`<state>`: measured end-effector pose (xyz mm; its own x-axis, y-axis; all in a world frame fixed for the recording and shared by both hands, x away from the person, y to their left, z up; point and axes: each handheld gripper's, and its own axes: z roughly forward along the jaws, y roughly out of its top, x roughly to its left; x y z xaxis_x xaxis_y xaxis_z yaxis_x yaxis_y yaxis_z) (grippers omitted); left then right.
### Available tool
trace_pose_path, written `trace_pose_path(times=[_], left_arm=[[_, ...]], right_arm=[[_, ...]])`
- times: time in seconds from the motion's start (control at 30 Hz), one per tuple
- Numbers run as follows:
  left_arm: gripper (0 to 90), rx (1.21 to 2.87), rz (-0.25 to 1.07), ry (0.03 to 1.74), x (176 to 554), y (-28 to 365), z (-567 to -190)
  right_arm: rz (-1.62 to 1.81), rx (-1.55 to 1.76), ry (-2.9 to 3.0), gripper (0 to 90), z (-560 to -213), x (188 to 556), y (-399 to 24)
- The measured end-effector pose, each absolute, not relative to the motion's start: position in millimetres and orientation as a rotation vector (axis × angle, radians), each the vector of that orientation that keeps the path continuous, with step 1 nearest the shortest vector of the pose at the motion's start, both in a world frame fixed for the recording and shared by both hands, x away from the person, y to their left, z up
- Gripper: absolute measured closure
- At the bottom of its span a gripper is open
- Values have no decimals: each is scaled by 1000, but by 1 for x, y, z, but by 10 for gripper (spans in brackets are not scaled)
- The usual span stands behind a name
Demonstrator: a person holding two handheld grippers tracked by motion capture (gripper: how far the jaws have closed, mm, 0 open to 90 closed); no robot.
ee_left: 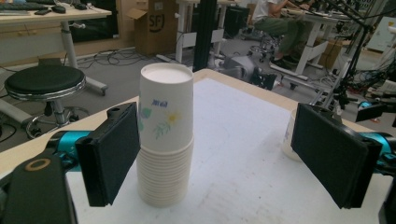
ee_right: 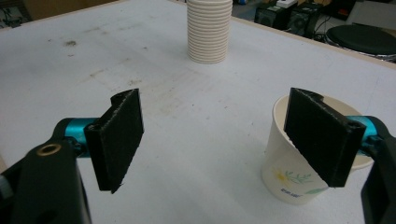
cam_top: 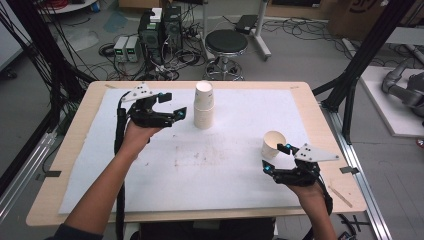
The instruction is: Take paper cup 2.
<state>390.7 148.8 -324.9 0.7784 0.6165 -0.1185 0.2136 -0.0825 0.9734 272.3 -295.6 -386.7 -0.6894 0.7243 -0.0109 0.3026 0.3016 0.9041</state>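
One cup stack (cam_top: pixel 204 106) is standing just beside the wide-open left gripper (cam_top: pixel 172 104); one single cup (cam_top: pixel 273 144), seemingly untouched, is sitting by the open right gripper (cam_top: pixel 276 158).

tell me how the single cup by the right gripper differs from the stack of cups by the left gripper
The single cup stands mouth up, while the stack of cups stands mouth down, bases up. The single cup is one cup and low; the stack is many nested cups, with ribbed rims at its foot, and taller. The single cup sits near the table's right side beside the right gripper; the stack sits mid-table toward the far edge beside the left gripper. Both are white paper cups with the same flower print.
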Motion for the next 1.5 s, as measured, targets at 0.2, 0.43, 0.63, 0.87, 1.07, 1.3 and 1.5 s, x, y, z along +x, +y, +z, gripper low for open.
trace_pose_path(times=[0.2, 0.43, 0.63, 0.87, 1.07, 1.3, 1.5], left_arm=[[157, 1678, 373, 667, 411, 137, -317], [157, 1718, 364, 680, 436, 122, -308], [157, 1739, 362, 693, 453, 108, -307], [157, 1787, 378, 731, 472, 97, -308], [157, 1817, 360, 750, 485, 86, -313], [159, 1859, 353, 772, 496, 73, -323], [232, 1887, 353, 816, 500, 69, -332]], right_arm=[[1365, 919, 2162, 204, -388, 273, -295], [1365, 908, 2173, 204, -388, 273, -292], [1369, 905, 2179, 204, -389, 273, -291], [1376, 889, 2185, 204, -388, 274, -288], [1378, 886, 2187, 204, -387, 274, -288], [1382, 887, 2187, 204, -387, 274, -289], [1383, 893, 2180, 204, -387, 274, -292]])
